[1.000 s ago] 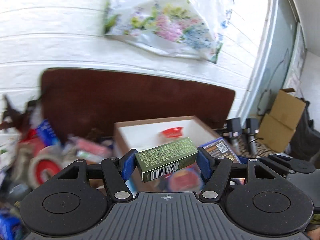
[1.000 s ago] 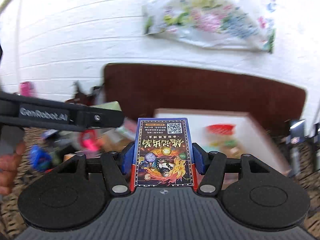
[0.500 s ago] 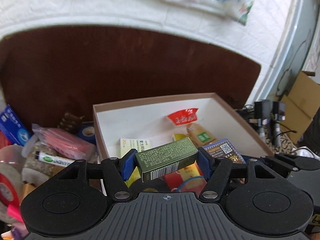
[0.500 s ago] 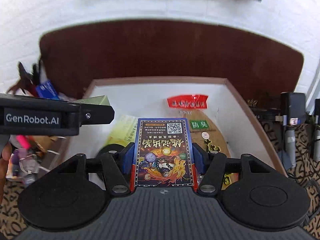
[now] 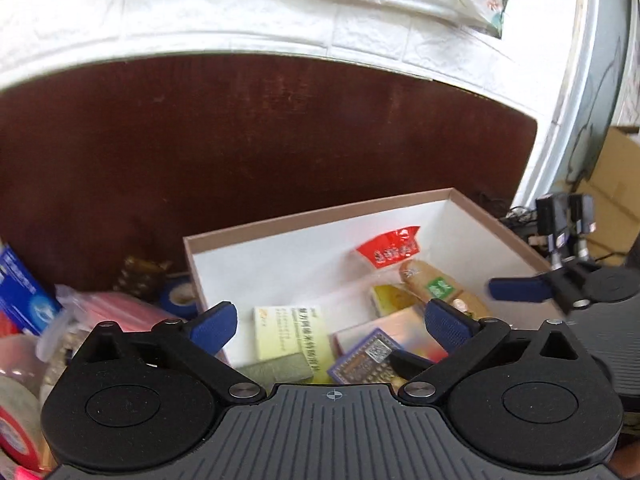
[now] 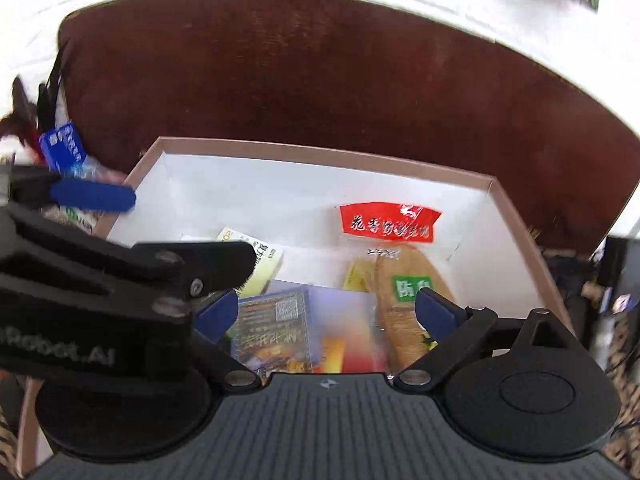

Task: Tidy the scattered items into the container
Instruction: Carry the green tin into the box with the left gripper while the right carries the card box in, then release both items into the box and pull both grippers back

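The open brown cardboard box [image 5: 320, 216] [image 6: 320, 152] with a white inside lies under both grippers. My left gripper [image 5: 331, 326] hangs over its near left part, jaws opening, with nothing between them. The green box [image 5: 276, 368] lies just below them beside a pale yellow medicine box [image 5: 288, 332]. My right gripper [image 6: 327, 314] is also opening over the box. The blue card pack [image 6: 276, 328] [image 5: 368, 356] shows blurred beneath it, free of the pads. A red-topped snack bag [image 6: 386, 222] lies further in. A blue pad [image 6: 92, 196] of the left gripper crosses the right wrist view.
Scattered items crowd the left of the box: a blue packet [image 5: 20, 292], a pink bag [image 5: 116, 312], a blue tape roll [image 5: 180, 298], a red and white tape roll [image 5: 16, 420]. A dark brown board [image 5: 280, 140] stands behind. Black adapters [image 5: 560, 216] and a carton [image 5: 612, 200] sit right.
Both grippers moved forward and down over the box, then spread their jaws. The green box left the left gripper and the card pack left the right one; both now sit in the box.
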Available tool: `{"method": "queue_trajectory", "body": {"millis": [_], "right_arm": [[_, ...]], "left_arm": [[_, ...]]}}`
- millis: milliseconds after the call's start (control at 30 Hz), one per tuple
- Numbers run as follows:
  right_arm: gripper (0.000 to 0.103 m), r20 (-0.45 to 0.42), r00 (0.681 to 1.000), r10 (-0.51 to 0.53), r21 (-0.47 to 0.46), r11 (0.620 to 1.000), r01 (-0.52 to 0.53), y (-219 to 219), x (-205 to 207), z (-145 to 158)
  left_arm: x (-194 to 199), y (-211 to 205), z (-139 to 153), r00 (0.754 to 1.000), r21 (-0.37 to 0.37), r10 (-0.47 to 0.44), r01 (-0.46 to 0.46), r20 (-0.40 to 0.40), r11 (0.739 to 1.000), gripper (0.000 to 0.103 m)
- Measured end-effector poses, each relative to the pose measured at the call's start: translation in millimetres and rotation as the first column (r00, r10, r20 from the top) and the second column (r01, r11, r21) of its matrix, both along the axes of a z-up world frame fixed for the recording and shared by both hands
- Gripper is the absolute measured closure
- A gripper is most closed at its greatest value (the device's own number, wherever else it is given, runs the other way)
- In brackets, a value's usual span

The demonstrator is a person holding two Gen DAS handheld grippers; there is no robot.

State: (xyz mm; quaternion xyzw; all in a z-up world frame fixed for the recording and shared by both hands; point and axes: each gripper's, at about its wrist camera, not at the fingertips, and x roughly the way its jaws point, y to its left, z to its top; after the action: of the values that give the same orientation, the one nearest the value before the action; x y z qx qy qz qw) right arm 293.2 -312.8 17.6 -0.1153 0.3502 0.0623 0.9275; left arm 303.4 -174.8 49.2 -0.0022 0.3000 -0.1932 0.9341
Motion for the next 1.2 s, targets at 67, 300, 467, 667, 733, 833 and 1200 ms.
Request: {"method": "queue_trajectory", "body": {"millis": [67,300,467,667,733,833,1200], "right_arm": [[0.004,0.007,1.0,-0.006,-0.027,1.0,0.006,0,-8,0],[0.003,-0.001,1.0,-0.013,-0.045,0.999,0.013,-5,-27,4],[0.003,0.013,1.0,-0.015,-0.037,0.999,0.016,-5,-43,14],[0.002,0.047,0.999,0.004,-0.051,0.999,-0.001,3,-66,27],[0.002,0.06,0.998,0.009,-0.049,0.999,-0.006,7,-76,33],[0.001,0.08,0.996,0.029,-0.032,0.999,-0.026,13,-97,39],[0.001,0.128,0.98,0.15,0.079,0.984,-0.161,70,-188,25]], "left_arm": [[-4,0,1,1.0,0.0,0.014,-0.014,0.011,1.0,0.0],[-20,2,10,1.0,0.017,0.026,-0.026,0.003,1.0,0.0],[-36,4,16,0.999,0.029,0.031,-0.031,0.011,0.999,0.0],[-64,10,26,0.999,0.034,0.024,-0.025,0.03,0.999,0.0],[-77,18,30,0.999,0.02,0.029,-0.03,0.039,0.999,0.0],[-100,34,34,0.998,0.002,0.028,-0.028,0.05,1.0,0.0],[-205,109,5,0.987,-0.041,0.156,-0.155,0.03,0.987,0.0]]}}
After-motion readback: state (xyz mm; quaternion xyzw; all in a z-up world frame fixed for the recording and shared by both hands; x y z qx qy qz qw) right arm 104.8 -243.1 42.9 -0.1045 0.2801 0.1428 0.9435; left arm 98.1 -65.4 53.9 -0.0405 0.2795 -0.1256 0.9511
